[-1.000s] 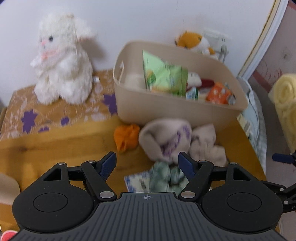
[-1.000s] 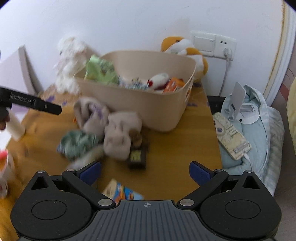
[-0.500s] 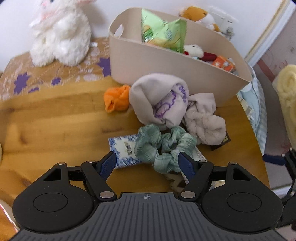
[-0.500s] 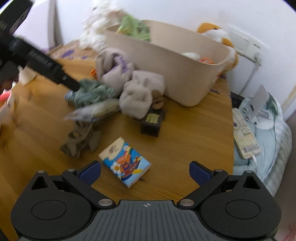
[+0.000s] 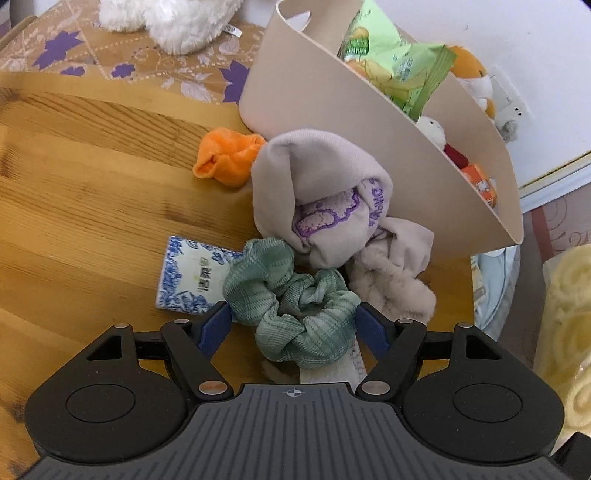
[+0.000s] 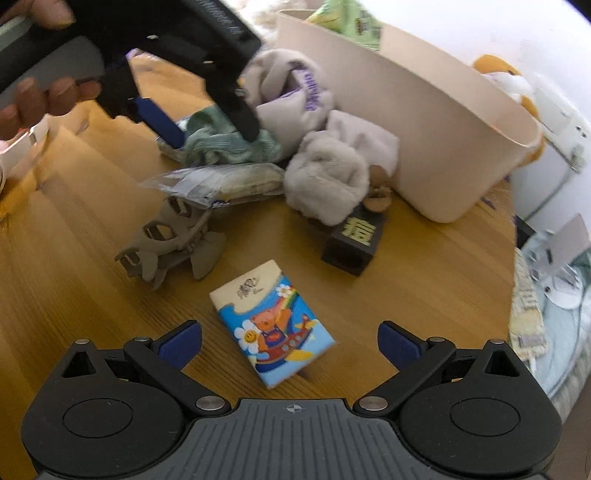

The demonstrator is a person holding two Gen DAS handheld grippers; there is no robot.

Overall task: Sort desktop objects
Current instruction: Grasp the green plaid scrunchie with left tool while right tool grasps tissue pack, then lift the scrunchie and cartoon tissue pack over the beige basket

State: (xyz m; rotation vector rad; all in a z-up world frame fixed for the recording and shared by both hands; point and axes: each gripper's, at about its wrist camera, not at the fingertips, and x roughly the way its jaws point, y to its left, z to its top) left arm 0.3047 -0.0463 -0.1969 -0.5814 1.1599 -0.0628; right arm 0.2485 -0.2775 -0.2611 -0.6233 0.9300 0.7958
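Two grippers are working over one wooden table (image 6: 436,266). The left gripper (image 5: 293,325) is standing wide open, its blue fingertips flanking one green scrunchie (image 5: 291,299) without clamping it; the scrunchie is lying flat on the table, overlapping one blue-and-white tissue packet (image 5: 188,278) whose long axis is running left to right in the left wrist view. The right gripper (image 6: 290,339) is also standing wide open and holding nothing — one cartoon-printed tissue pack (image 6: 271,321) is lying flat just ahead of its fingertips, long axis running diagonally from far left to near right. Also lying on the table: one beige sock bundle with purple print (image 5: 325,195), one fluffy beige scrunchie (image 5: 391,291) touching it, one orange cloth item (image 5: 227,157), one beige hair claw clip (image 6: 170,240), one clear-wrapped packet (image 6: 218,182) and one small black box with a gold character (image 6: 354,238). One beige storage bin (image 5: 369,147) is standing behind the pile, touching the sock bundle, and is holding one green snack bag (image 5: 391,70) among other small items. A floral cloth (image 5: 122,55) is covering the far table edge beneath a white plush toy (image 5: 177,22); a white wall (image 5: 517,44) with a socket is standing behind.
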